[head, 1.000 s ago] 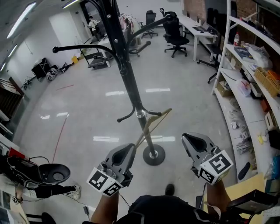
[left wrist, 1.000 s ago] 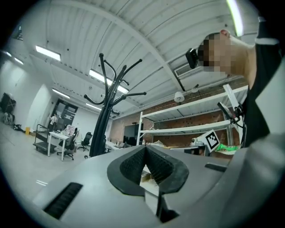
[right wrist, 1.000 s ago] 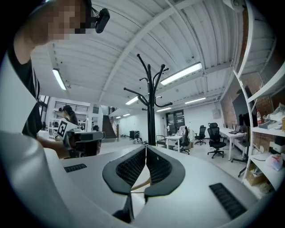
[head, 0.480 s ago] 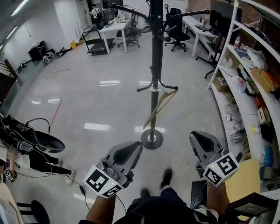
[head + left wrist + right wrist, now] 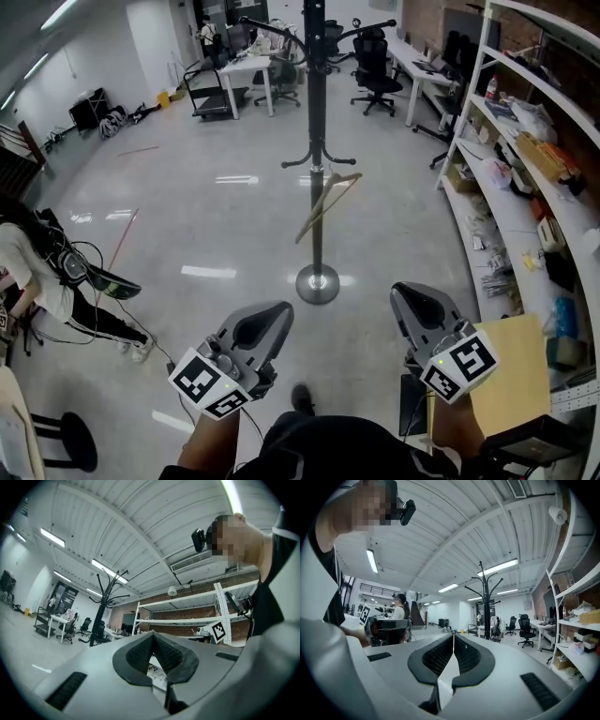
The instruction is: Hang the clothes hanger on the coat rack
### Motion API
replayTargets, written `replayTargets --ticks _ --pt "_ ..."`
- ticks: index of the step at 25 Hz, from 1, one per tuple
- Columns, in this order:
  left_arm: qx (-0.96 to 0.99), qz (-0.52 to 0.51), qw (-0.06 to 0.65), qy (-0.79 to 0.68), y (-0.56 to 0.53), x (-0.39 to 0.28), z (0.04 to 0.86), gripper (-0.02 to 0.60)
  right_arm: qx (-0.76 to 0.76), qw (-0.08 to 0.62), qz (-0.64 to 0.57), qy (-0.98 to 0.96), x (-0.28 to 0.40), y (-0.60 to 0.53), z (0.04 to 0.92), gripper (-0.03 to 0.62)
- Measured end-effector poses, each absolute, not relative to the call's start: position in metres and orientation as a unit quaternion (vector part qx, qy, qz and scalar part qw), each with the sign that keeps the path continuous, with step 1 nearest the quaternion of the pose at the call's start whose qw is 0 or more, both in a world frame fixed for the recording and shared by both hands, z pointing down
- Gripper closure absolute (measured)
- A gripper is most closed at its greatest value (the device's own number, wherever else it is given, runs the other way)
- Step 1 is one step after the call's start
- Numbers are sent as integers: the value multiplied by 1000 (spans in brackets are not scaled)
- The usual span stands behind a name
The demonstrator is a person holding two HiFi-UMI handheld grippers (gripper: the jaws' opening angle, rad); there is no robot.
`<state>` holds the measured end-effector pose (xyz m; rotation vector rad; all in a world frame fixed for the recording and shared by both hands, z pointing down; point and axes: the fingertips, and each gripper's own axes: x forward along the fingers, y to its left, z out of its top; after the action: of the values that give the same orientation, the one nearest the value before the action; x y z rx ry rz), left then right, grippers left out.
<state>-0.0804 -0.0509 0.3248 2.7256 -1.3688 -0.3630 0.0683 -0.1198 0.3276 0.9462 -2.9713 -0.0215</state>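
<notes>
A black coat rack [image 5: 314,141] stands on a round base [image 5: 317,283] in the middle of the floor. A pale wooden hanger [image 5: 327,205] hangs tilted from one of its low hooks, right of the pole. My left gripper [image 5: 270,319] and right gripper [image 5: 412,298] are low in the head view, well short of the rack. Both are shut with nothing between the jaws. The rack [image 5: 99,616] shows far off in the left gripper view past the left gripper [image 5: 152,638]. In the right gripper view the rack [image 5: 486,603] stands beyond the right gripper [image 5: 453,635].
White shelving [image 5: 525,178] loaded with items runs along the right. A seated person [image 5: 37,272] with cables is at the left, and a black stool [image 5: 67,441] is near them. Desks and office chairs [image 5: 375,61] stand at the back. A yellow board [image 5: 511,375] lies near my right arm.
The rack now looks farther away and more upright in the head view, as I have backed off. The hanger stays on its low hook. Both grippers remain shut and low.
</notes>
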Motion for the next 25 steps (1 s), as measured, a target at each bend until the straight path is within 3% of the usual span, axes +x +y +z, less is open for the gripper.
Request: replayTargets --ticks 7,13,25 --pt "886 -95 52 -451 25 8 324 581 294 2 11 -956 150 -49 338 586" --pt "878 -57 56 -471 77 38 322 581 292 -7 16 -956 182 -3 337 585" --pt "871 -68 58 -482 220 17 336 581 309 15 17 -951 163 134 342 585"
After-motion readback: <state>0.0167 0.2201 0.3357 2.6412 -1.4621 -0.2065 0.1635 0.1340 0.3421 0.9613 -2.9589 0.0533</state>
